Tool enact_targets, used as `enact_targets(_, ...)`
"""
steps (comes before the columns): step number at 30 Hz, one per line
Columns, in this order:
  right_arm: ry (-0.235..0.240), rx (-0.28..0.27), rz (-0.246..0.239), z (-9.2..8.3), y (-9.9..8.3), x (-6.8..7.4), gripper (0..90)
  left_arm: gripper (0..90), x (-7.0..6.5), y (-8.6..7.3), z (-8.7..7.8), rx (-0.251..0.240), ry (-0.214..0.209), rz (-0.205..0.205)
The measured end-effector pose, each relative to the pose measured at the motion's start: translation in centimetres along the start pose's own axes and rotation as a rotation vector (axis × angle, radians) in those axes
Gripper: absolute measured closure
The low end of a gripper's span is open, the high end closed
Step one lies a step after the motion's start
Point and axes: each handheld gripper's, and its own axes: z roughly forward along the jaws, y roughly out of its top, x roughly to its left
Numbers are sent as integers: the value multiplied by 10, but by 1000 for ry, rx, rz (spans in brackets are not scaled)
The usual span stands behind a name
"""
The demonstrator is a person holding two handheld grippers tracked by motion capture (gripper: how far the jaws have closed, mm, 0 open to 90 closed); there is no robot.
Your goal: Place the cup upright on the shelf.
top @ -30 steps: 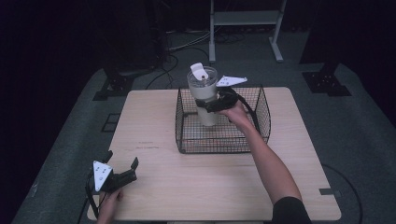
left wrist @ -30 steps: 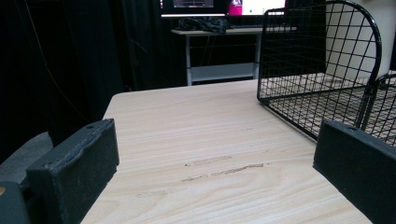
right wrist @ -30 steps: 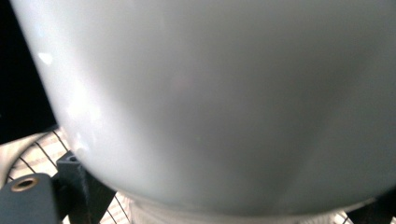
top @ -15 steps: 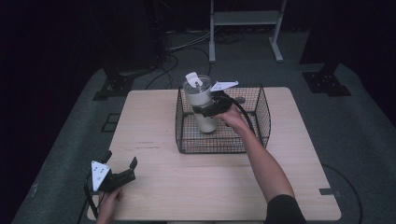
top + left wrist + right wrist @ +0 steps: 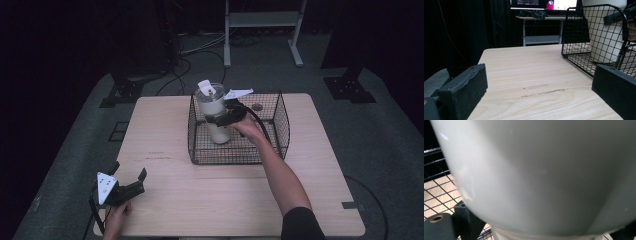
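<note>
Right gripper [image 5: 223,119] clamps the tumbler [image 5: 212,113] in the basket [image 5: 235,155] at 12 o'clock (left gripper [image 5: 131,182] idle, jaws apart); setting down likely comes next.

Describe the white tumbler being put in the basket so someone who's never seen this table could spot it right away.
On the light wooden table, look to the far side for the black wire basket. Standing upright in its left half is a tall white tumbler with a clear lid, clamped by the right gripper. It is the only pale, solid thing inside the dark mesh.

Overhead light falls on my table [image 5: 165,140]; the surroundings are near black. The white tumbler [image 5: 544,170] is blurred, with soft glare at its left.
</note>
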Motion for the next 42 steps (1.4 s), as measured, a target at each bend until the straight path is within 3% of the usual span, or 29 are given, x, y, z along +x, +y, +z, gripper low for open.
enact_targets(4,4,-1,1,-2,-2,-2,80,0,-1,0,0,-1,-2,-1)
enact_targets(8,22,11,-40,-6,-4,-2,79,0,-1,0,0,-2,-3,3)
enact_targets(13,34,32,-37,-11,-4,-5,79,0,-2,0,0,-2,-2,7)
enact_targets(19,37,7,-30,-17,-10,-9,80,0,-2,0,0,-4,-1,0)
enact_targets(31,42,24,-103,-19,-11,-3,82,0,-2,0,0,-1,-3,6)
enact_targets(42,43,29,-88,-23,-13,-6,84,0,-2,0,0,-1,-3,7)
